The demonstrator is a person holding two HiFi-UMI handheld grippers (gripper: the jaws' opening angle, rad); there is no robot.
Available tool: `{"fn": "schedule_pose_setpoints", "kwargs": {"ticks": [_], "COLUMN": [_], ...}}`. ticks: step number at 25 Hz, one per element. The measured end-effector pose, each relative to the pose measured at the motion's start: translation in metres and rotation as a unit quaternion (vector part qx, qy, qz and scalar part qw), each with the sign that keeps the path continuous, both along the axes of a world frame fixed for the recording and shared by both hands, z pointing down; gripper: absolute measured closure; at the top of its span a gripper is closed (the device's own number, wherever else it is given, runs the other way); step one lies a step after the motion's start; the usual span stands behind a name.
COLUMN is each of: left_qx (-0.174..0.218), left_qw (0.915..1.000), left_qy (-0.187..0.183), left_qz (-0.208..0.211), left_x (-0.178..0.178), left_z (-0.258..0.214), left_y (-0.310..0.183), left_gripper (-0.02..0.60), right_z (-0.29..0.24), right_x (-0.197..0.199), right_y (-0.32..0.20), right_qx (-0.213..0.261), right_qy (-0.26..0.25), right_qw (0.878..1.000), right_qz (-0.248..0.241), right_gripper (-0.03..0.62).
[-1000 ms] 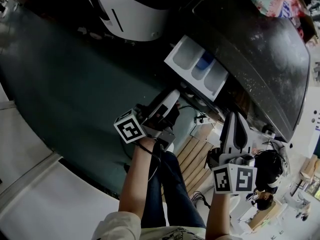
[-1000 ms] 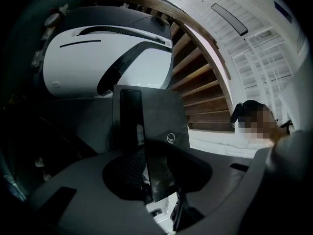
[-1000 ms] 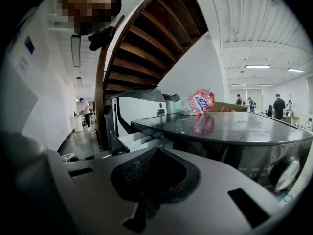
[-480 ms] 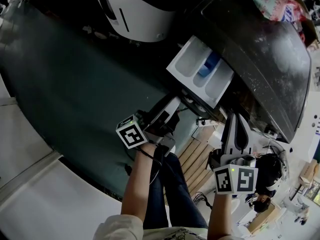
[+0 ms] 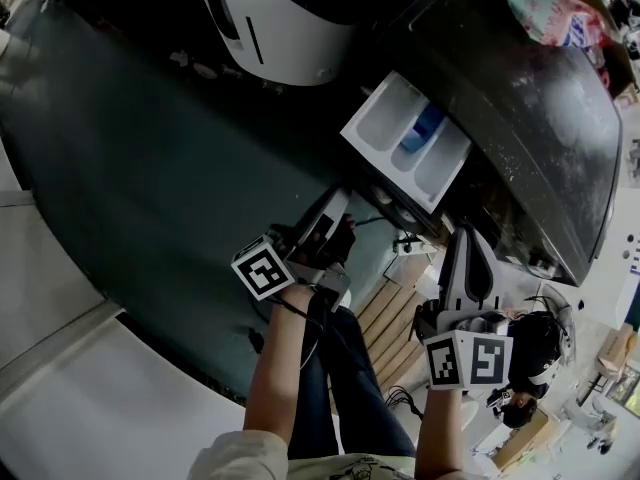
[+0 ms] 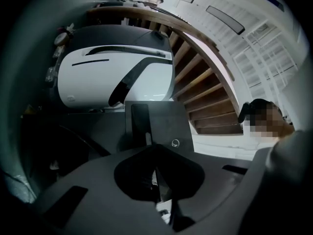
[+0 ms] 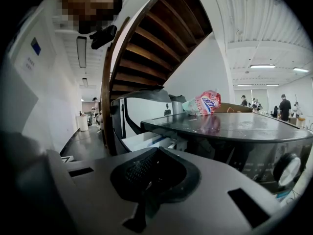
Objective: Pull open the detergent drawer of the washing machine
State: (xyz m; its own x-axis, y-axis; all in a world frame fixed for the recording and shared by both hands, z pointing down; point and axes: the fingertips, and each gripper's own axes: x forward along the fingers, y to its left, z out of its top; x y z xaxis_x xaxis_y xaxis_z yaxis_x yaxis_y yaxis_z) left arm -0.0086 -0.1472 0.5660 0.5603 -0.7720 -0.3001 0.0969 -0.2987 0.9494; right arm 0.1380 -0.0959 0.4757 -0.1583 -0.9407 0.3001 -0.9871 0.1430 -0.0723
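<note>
Okay, detergent drawer point(image 5: 405, 140) sticks out of the washing machine point(image 5: 545, 103) front, open. Left gripper point(image 5: 338, 208) just closed on nothing, near the drawer, apart from it. Right gripper point(image 5: 470, 240) closed, empty.

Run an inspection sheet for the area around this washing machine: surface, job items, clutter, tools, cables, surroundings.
Surface: dark green floor; washing machine top is speckled.
Job's things: detergent drawer pulled open, three compartments, blue insert in the middle one.
Clutter: pink and white bag on the machine top.
Tools: left tool shut, just closed, nothing between its jaws; right tool shut, empty; neither holds the drawer.
Cables: white cord below the drawer.
Surroundings: white appliance beside the machine; wooden stairs; people far off.
</note>
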Motion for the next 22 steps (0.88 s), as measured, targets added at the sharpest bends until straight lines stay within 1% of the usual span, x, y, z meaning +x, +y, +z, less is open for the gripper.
{"fn": "schedule_pose_setpoints", "kwargs": {"ticks": [4,7,11,13,15,16,18,19,22], "left_qx": [-0.006,-0.013,-0.030,-0.025,-0.019,-0.018,-0.023,-0.025,-0.014], "left_qw": [1.0000,0.9999,0.9991,0.9991,0.9995,0.9997,0.9997,0.9996,0.9994], "left_qy": [-0.004,-0.005,-0.031,-0.034,-0.024,-0.017,-0.007,-0.005,0.000], "left_qz": [0.007,0.004,0.003,0.000,-0.002,-0.001,0.006,0.012,0.030], "left_x": [0.003,0.003,0.000,-0.001,-0.001,-0.001,0.002,0.005,0.015], "left_z": [0.005,0.004,0.003,-0.004,-0.009,-0.008,-0.006,-0.006,-0.008], "left_y": [0.004,0.009,0.018,0.019,0.017,0.017,0.017,0.016,0.014], "left_gripper": [0.569,0.569,0.569,0.569,0.569,0.555,0.470,0.440,0.370], "right_z": [-0.002,-0.006,-0.016,-0.022,-0.026,-0.028,-0.031,-0.032,-0.031], "right_x": [0.004,0.007,0.010,0.011,0.012,0.012,0.012,0.013,0.014], "right_y": [-0.001,-0.001,-0.001,-0.001,0.000,0.001,0.002,0.003,0.005], "right_qx": [0.002,0.006,0.011,0.014,0.017,0.017,0.019,0.020,0.021], "right_qy": [-0.001,0.002,0.005,0.004,0.003,0.003,0.003,0.002,0.003], "right_qw": [1.000,1.000,1.000,1.000,1.000,1.000,1.000,1.000,1.000], "right_qz": [0.001,0.000,0.002,0.003,0.004,0.005,0.005,0.004,0.005], "right_gripper": [0.580,0.580,0.580,0.580,0.580,0.580,0.580,0.580,0.580]}}
